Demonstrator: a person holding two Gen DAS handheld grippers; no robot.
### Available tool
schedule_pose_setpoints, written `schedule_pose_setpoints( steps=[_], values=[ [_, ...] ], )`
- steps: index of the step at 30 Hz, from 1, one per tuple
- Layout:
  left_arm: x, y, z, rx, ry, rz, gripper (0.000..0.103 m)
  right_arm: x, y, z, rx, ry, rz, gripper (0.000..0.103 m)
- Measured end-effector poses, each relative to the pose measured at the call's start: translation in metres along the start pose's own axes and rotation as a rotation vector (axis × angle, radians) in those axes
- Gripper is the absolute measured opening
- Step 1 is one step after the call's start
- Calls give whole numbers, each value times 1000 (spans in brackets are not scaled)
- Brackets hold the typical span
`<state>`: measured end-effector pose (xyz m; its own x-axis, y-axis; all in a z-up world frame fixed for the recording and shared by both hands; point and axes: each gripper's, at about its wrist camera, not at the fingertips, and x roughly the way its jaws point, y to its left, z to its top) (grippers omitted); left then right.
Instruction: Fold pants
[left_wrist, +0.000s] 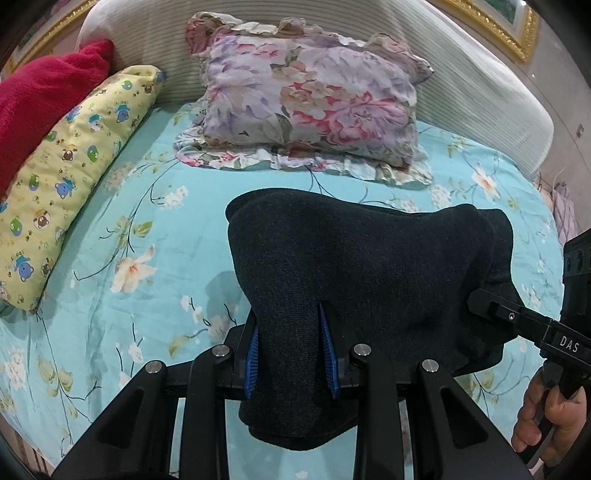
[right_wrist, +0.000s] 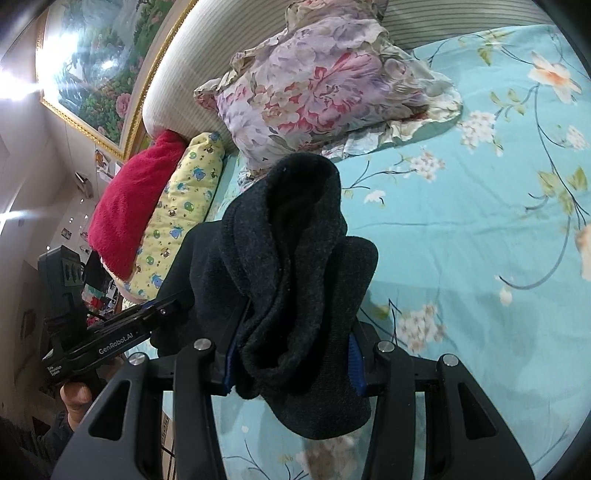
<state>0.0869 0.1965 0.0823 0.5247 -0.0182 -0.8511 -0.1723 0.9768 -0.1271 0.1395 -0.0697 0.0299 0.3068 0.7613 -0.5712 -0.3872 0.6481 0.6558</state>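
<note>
Bunching between both tools' pads, dark pants (left_wrist: 369, 258), left tool (left_wrist: 291, 354), right tool (right_wrist: 291, 354)

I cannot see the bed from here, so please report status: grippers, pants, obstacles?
Left gripper and right gripper both shut on dark pants. Pants bunched, lifted above bedsheet. Floral pillow lies beyond, not touching.

Both fisheye views are evenly and fairly brightly lit, with straight lines bowed and dark vignetting in the corners. In the right wrist view, white glare washes over the framed painting (right_wrist: 92, 70) at upper left. Soft shadows fall on the bed sheet (left_wrist: 147, 229) beneath the dark pants (left_wrist: 369, 258), and focus is sharp.
</note>
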Motion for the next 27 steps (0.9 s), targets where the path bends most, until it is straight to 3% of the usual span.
schedule_pose_setpoints(
  steps=[27],
  values=[
    [72, 24, 44, -78, 45, -3, 29, 69, -29, 61, 0, 93, -25, 47]
  ],
)
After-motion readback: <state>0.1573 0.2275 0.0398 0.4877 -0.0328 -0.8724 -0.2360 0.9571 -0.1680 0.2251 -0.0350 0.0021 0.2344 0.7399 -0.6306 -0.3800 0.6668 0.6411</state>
